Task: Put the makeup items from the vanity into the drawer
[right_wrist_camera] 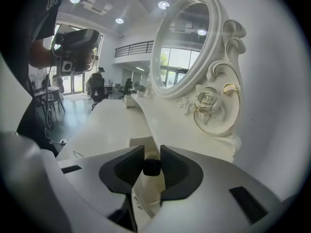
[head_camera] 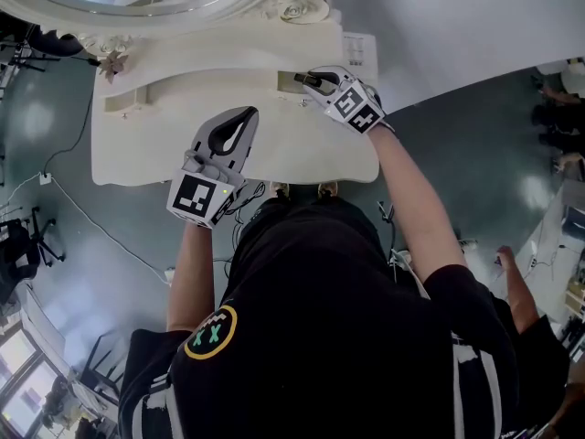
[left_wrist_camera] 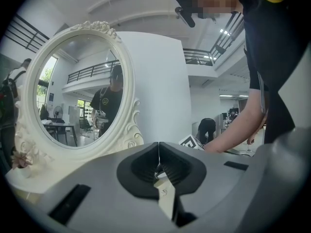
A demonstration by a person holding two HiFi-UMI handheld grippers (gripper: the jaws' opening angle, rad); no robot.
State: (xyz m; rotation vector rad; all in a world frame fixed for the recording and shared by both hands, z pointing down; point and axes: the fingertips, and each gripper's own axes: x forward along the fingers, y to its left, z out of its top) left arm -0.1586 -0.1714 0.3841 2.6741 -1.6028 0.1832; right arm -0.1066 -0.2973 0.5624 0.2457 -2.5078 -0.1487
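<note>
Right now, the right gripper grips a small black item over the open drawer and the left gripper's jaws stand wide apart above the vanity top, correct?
Not quite: the left gripper has its jaws shut together, as the left gripper view shows. The rest holds: the right gripper grips the small black item over the open drawer, and the left hangs above the vanity top.

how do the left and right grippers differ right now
The left gripper has its jaws together with nothing showing between them, while the right gripper is shut on a small black item. The left gripper hangs over the bare vanity top; the right gripper sits at the open drawer, further back. Both are the same grey two-jaw build.
</note>
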